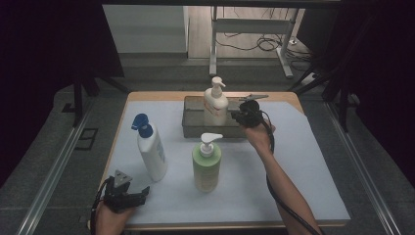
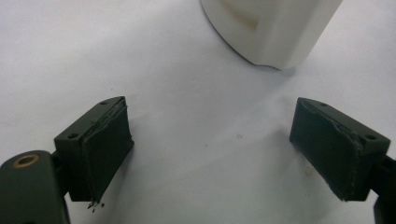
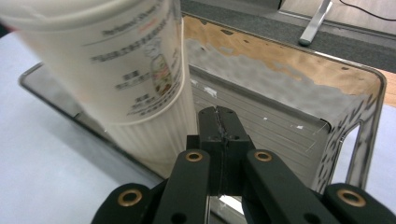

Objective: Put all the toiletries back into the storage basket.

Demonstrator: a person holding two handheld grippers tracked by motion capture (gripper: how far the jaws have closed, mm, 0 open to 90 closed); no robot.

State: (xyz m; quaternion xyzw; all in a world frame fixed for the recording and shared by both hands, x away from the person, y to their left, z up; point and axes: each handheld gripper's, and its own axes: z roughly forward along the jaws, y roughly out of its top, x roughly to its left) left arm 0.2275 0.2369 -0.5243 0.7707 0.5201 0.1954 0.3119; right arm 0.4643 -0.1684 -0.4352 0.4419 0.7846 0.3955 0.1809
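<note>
Hovering at the metal tray (image 1: 191,128), right gripper (image 1: 244,116) has jaws shut pad to pad, nothing between; it sits just beside the cream pump bottle (image 1: 215,104) standing upright in the tray's left part. Looks like the bottle's been set there for storage; rest of the tray is bare. Left gripper (image 1: 138,196) rests at near table edge, jaws wide, empty, near the blue-capped white bottle (image 1: 150,149). Green pump bottle (image 1: 207,164) stands mid-table, prob next.

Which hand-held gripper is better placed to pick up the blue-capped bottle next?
Left. The left hand-held gripper sits open just in front of the blue-capped bottle; the right hand-held gripper is shut, over at the metal tray.
</note>
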